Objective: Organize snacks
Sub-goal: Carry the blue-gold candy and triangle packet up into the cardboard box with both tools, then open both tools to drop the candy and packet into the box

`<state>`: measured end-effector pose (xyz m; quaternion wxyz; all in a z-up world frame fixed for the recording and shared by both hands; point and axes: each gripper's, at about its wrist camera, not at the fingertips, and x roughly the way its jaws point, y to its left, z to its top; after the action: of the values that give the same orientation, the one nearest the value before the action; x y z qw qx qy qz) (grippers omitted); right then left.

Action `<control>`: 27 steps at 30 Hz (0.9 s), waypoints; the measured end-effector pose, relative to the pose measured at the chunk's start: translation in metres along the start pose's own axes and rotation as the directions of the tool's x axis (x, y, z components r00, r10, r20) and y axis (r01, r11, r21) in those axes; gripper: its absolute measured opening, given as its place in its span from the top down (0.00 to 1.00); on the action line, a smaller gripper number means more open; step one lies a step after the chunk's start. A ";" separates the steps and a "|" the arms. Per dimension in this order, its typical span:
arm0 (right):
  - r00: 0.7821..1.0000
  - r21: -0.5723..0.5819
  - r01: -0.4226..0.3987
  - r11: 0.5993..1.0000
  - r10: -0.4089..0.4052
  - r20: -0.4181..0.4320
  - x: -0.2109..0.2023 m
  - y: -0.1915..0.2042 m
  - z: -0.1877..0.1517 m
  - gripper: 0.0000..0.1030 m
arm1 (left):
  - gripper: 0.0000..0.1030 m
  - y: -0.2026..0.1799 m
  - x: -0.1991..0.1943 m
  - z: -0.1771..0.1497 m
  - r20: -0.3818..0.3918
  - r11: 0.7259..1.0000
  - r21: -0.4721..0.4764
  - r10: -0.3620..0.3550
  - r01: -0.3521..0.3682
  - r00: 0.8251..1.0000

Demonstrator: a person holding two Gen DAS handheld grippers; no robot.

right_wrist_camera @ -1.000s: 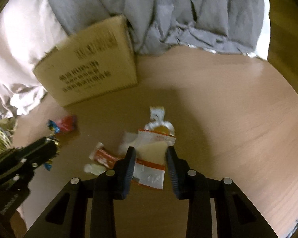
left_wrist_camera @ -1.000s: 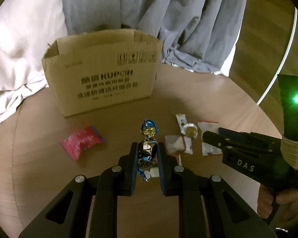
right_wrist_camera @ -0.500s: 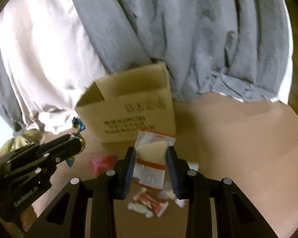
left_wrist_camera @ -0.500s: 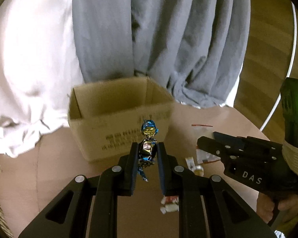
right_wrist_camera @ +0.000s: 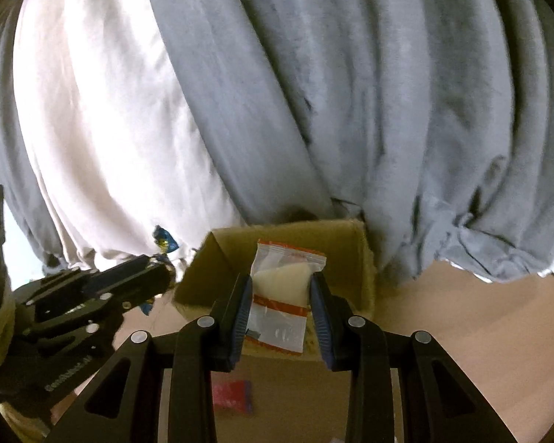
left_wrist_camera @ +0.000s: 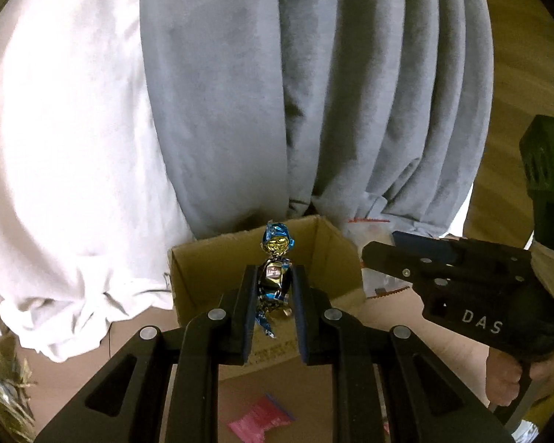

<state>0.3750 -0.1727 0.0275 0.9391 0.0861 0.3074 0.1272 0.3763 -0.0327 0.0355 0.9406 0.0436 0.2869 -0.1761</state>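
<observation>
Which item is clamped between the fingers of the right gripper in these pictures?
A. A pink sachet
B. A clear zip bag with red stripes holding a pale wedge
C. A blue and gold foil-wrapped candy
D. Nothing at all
B: in the right wrist view the right gripper is closed on the clear zip bag, held up in front of the open cardboard box; the foil candy sits in the left gripper.

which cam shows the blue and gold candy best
The left wrist view: the blue and gold candy sits centred and sharp, clamped in the left gripper. In the right wrist view only its blue twist end shows, small and blurred.
</observation>
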 end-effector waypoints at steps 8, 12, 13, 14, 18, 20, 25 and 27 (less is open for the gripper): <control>0.998 -0.038 -0.005 0.999 0.003 -0.057 0.047 0.001 0.024 0.67 | 0.81 0.023 0.039 0.012 -0.045 1.000 -0.002 0.012 -0.012 0.999; 0.995 -0.041 -0.008 0.999 0.004 -0.099 0.069 -0.004 0.029 0.66 | 0.50 0.030 0.049 0.012 -0.052 0.999 -0.005 0.043 -0.044 0.998; 0.994 -0.043 0.003 0.999 -0.008 -0.112 0.072 -0.004 0.029 0.62 | 0.50 0.032 0.048 0.011 -0.048 0.999 -0.006 0.053 -0.053 0.997; 0.992 -0.041 0.017 0.999 -0.022 -0.122 0.075 -0.005 0.029 0.57 | 0.49 0.033 0.048 0.010 -0.048 0.998 -0.003 0.062 -0.063 0.997; 0.992 -0.043 0.054 0.998 -0.059 -0.115 0.074 -0.006 0.024 0.50 | 0.42 0.032 0.039 0.005 -0.039 0.995 0.024 0.094 -0.094 0.995; 0.988 -0.057 0.078 0.995 -0.085 -0.126 0.070 -0.002 0.019 0.50 | 0.41 0.031 0.033 -0.002 -0.043 0.994 0.050 0.097 -0.094 0.994; 0.976 -0.117 0.104 0.988 -0.124 -0.178 0.060 0.013 0.001 0.50 | 0.41 0.030 0.020 -0.023 -0.076 0.994 0.086 0.072 -0.066 0.995; 0.975 -0.126 0.089 0.988 -0.112 -0.194 0.056 0.020 -0.010 0.50 | 0.41 0.027 0.016 -0.035 -0.096 0.992 0.112 0.062 -0.052 0.993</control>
<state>0.4085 -0.1367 -0.0069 0.9120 0.0022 0.3964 0.1051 0.3799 -0.0062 -0.0028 0.9261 0.1118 0.3219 -0.1621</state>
